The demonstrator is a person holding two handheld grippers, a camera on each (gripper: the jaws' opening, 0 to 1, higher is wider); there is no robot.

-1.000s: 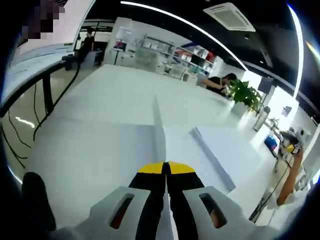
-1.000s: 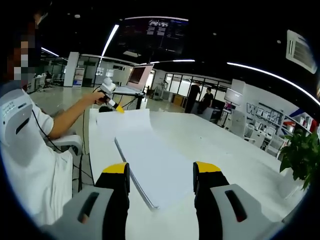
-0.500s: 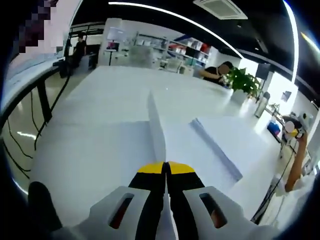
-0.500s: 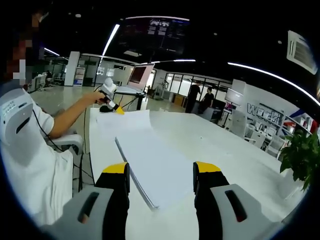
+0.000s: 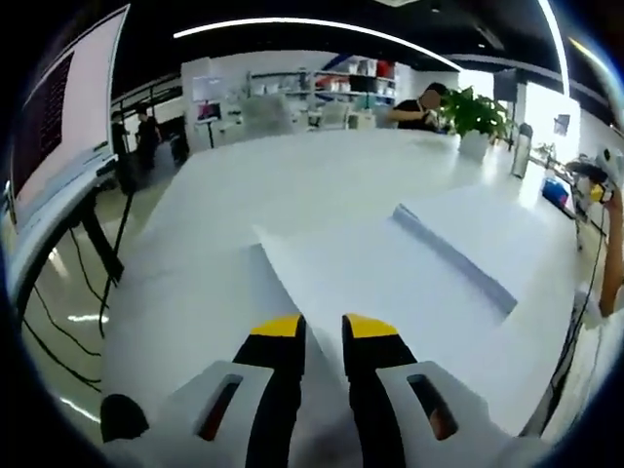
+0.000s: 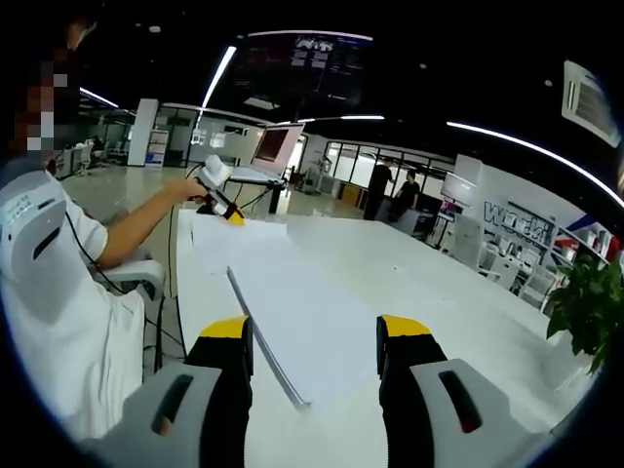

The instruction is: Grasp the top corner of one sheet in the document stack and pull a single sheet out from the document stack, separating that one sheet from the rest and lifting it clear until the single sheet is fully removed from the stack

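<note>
The white document stack (image 5: 487, 229) lies on the white table (image 5: 292, 185), its thick edge facing me in the left gripper view. One single sheet (image 5: 390, 292) lies flat beside the stack, with its edge running down toward my left gripper (image 5: 323, 331). That gripper's yellow-tipped jaws stand a little apart, open. In the right gripper view the stack (image 6: 302, 322) stretches away from my open right gripper (image 6: 314, 336), which hovers at its near end with nothing between the jaws. The single sheet (image 6: 239, 236) rests at the far end, where a hand holds the left gripper (image 6: 220, 202).
The person's white sleeve (image 6: 49, 253) and arm fill the left of the right gripper view. The table edge (image 5: 136, 263) drops off to the floor, with a desk leg (image 5: 102, 249) and cables. A potted plant (image 5: 478, 112) and a seated person stand at the far end.
My left gripper's jaws have parted and let go of the sheet. The sheet, which stood raised edge-on between the jaws, now lies flat on the table. The right gripper has stayed put.
</note>
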